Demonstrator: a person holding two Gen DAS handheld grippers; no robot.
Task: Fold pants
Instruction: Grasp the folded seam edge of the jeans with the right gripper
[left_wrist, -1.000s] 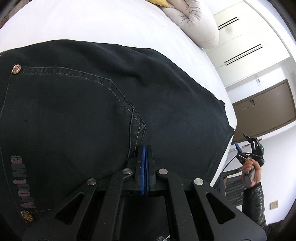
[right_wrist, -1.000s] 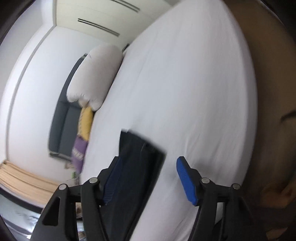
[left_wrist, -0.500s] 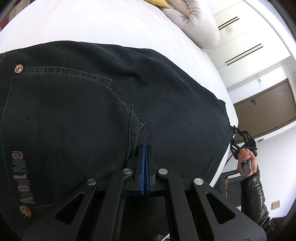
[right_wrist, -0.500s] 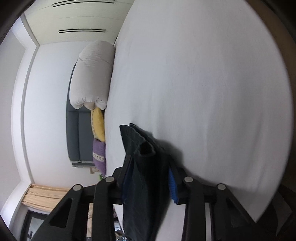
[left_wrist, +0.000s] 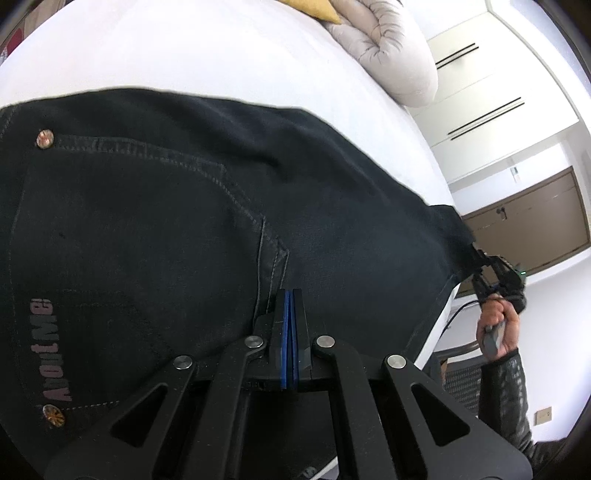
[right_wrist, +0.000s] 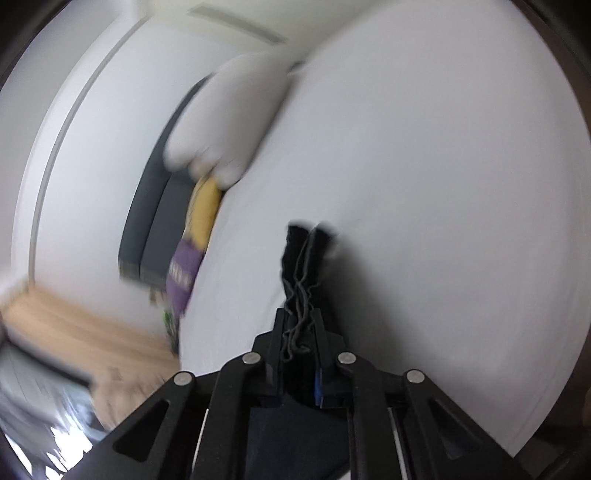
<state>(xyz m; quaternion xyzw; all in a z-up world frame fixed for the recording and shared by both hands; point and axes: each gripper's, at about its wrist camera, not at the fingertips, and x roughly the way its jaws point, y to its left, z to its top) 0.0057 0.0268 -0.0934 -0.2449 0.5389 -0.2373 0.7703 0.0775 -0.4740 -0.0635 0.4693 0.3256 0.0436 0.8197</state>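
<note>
Pants (left_wrist: 184, 221) hem bunched between the closing right hand-held gripper (right_wrist: 300, 321) jaws

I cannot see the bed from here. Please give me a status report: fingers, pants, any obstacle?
Left gripper shut at the waist of the black pants. Right gripper closing, hem between its fingers. Pants stretched over the white bed. Nothing in the way.

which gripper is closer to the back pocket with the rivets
Left. The left gripper sits shut right at the back pocket; the right gripper pinches the far hem.
</note>
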